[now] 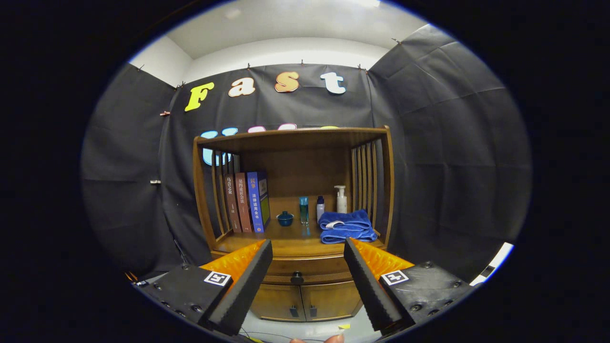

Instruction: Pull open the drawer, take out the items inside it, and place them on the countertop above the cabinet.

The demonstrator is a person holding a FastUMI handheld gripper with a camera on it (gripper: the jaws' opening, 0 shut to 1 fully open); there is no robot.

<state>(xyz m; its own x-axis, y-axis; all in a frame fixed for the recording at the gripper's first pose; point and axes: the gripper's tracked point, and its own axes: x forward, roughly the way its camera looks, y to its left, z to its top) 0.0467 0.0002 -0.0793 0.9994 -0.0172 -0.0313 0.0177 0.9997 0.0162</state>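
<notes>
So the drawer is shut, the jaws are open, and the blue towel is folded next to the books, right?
Not quite. In the gripper view the blue towel lies at the other end of the countertop from the books, beside the bottles. The rest holds: the drawer is shut and the gripper has its jaws open, the knob ahead between them.

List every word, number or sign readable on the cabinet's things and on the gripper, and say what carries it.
Three books: characters down the spines, too small to read surely.
Pump bottle: any print is too small to read.
Gripper: a square coded marker behind each finger, no words. Its fingers stand open, with the shut drawer's knob beyond them.
</notes>
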